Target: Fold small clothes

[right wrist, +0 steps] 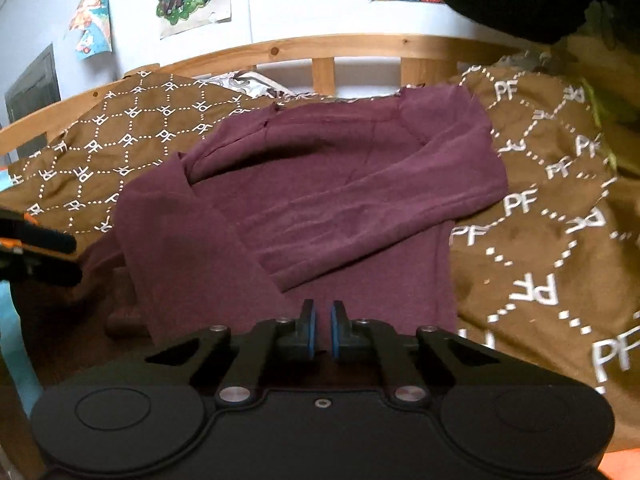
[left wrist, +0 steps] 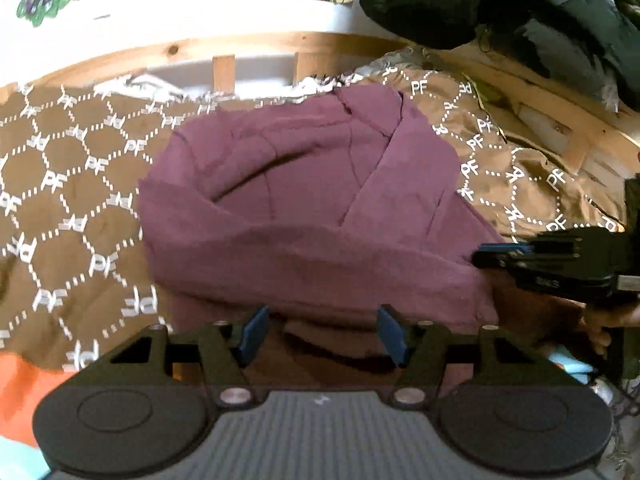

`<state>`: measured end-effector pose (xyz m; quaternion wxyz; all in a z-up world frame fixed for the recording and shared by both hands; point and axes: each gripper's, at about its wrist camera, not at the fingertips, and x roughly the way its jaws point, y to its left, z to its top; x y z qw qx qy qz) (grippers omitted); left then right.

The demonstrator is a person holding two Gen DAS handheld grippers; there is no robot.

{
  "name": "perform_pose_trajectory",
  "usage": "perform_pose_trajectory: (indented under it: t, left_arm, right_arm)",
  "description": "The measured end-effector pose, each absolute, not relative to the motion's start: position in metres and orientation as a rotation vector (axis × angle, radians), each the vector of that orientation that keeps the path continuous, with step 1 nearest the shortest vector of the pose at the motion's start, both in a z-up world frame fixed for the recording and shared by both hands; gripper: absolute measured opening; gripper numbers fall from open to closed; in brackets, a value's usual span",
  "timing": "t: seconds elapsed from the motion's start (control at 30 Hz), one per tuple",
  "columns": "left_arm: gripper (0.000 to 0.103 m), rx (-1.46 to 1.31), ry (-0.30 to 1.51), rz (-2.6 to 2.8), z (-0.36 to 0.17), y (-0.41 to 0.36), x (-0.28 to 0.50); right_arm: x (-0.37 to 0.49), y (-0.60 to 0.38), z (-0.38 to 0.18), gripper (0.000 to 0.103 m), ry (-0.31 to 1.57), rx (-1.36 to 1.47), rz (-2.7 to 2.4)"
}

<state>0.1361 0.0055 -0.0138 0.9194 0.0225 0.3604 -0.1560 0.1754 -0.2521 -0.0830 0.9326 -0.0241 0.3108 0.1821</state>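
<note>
Brown blanket [right wrist: 540, 208] lies bare either side of the maroon shirt [right wrist: 320, 200]; a wooden rail [right wrist: 328, 46] closes the far edge.

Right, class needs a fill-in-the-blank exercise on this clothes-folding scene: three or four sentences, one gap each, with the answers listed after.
1. The maroon garment lies on a brown blanket printed with the white letters ____.
2. The left gripper has its blue pads set wide apart, so it is ____.
3. The right gripper has its pads nearly together, with ____ held between them.
4. Behind the blanket runs a bed rail made of ____.

Missing words: PF; open; nothing; wood
</note>
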Motion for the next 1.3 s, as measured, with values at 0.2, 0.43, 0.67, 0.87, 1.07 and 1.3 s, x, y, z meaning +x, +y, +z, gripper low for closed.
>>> perform_pose_trajectory:
  t: [0.2,0.43,0.67,0.87,1.07,1.3]
  left_arm:
    - [0.065,-0.067,0.743,-0.413,-0.015,0.023,0.176]
    - [0.065,0.006,0.746,-0.478,-0.037,0.009,0.201]
    - [0.064,-0.042,0.835,-0.501,-0.06,0.015,0.221]
    - [0.064,-0.077,0.837,-0.524,-0.066,0.022,0.228]
    - [0.067,-0.022,0.813,-0.579,-0.074,0.014,0.221]
    - [0.071,-0.067,0.82,-0.591,-0.075,0.019,0.221]
  right_arm:
    - [0.196,-0.252,-0.068,0.034,0.669,-0.009,0.388]
    - [0.303,-0.17,-0.023,0.054,0.656,-0.087,0.737]
    - [0.405,-0.031,-0.019,0.054,0.754,-0.187,0.979]
    - [0.464,0.043,-0.056,0.059,1.004,-0.202,1.0]
    - [0.477,0.056,-0.064,0.005,0.977,-0.179,0.927]
    - [0.49,0.052,-0.026,0.0,0.755,-0.059,0.917]
